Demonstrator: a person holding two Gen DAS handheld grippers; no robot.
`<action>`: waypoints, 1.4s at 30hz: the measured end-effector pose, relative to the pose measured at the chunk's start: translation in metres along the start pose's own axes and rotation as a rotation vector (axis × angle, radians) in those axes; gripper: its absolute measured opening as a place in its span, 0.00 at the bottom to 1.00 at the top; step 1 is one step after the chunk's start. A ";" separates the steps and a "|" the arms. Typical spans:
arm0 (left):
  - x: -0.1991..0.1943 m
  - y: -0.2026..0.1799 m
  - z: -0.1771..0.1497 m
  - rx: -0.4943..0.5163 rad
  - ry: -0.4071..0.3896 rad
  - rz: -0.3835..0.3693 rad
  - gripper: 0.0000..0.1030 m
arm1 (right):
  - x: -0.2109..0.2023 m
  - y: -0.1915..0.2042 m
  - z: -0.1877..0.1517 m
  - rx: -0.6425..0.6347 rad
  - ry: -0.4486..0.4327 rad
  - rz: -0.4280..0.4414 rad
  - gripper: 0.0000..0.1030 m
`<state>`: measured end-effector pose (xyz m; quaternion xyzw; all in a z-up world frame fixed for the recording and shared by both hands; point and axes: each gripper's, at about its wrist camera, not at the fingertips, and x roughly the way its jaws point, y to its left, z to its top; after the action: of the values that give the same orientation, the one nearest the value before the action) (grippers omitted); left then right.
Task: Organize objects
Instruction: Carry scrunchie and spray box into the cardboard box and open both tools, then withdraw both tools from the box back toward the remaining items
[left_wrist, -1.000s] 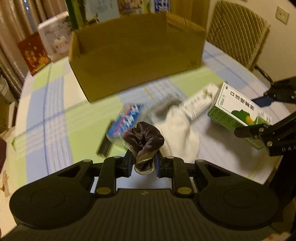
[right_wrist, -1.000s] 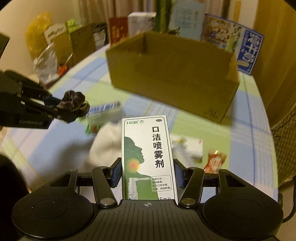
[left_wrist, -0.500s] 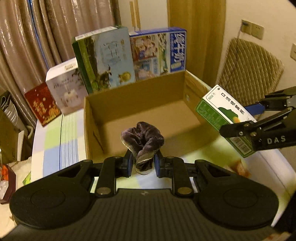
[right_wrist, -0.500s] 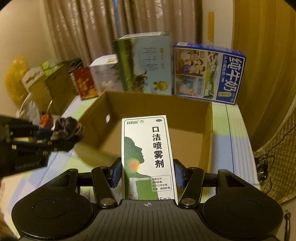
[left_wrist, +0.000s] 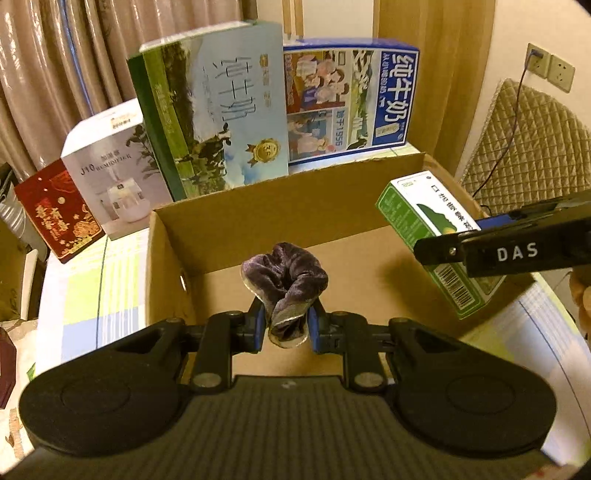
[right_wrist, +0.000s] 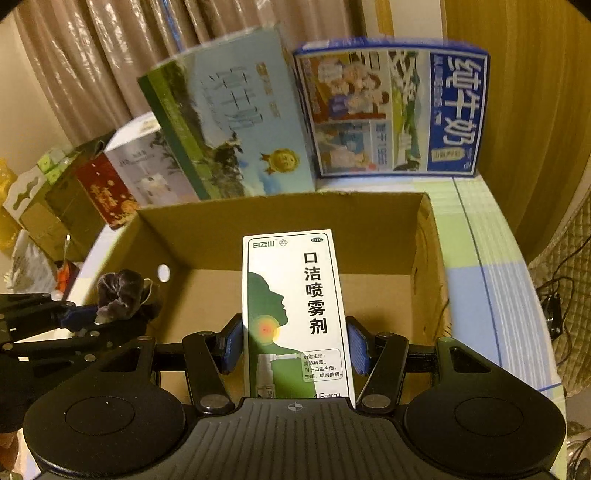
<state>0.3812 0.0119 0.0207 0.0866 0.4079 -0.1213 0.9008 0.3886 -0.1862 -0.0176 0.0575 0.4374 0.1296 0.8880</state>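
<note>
An open brown cardboard box (left_wrist: 258, 218) stands on the table, empty inside as far as I see; it also shows in the right wrist view (right_wrist: 369, 221). My left gripper (left_wrist: 285, 325) is shut on a dark purple velvet scrunchie (left_wrist: 286, 280) and holds it over the box's near left part. My right gripper (right_wrist: 295, 349) is shut on a green and white mouth spray carton (right_wrist: 295, 306) and holds it over the box's right side. The carton (left_wrist: 424, 221) and right gripper show at the right of the left wrist view; the scrunchie (right_wrist: 122, 291) shows at the left of the right wrist view.
Behind the box stand a green milk carton case (left_wrist: 214, 110), a blue milk case (left_wrist: 351, 99), a white humidifier box (left_wrist: 110, 162) and a red box (left_wrist: 55, 214). A quilted chair (left_wrist: 528, 140) is at the right. The tablecloth (right_wrist: 487, 280) is checked blue and green.
Both grippers have moved forward from the cluttered near part of the table to above the open box, each still holding its object. The box interior is now in view.
</note>
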 end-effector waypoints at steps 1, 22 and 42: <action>0.004 0.000 0.000 -0.001 0.003 -0.002 0.18 | 0.005 -0.002 0.000 0.003 0.007 0.000 0.52; -0.012 0.007 -0.026 -0.066 -0.070 0.028 0.54 | -0.060 -0.017 -0.022 0.050 -0.142 0.023 0.82; -0.175 -0.045 -0.164 -0.172 -0.152 0.095 0.92 | -0.205 0.024 -0.213 -0.045 -0.158 -0.036 0.98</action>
<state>0.1394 0.0363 0.0436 0.0191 0.3429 -0.0493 0.9379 0.0959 -0.2232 0.0139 0.0399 0.3638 0.1182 0.9231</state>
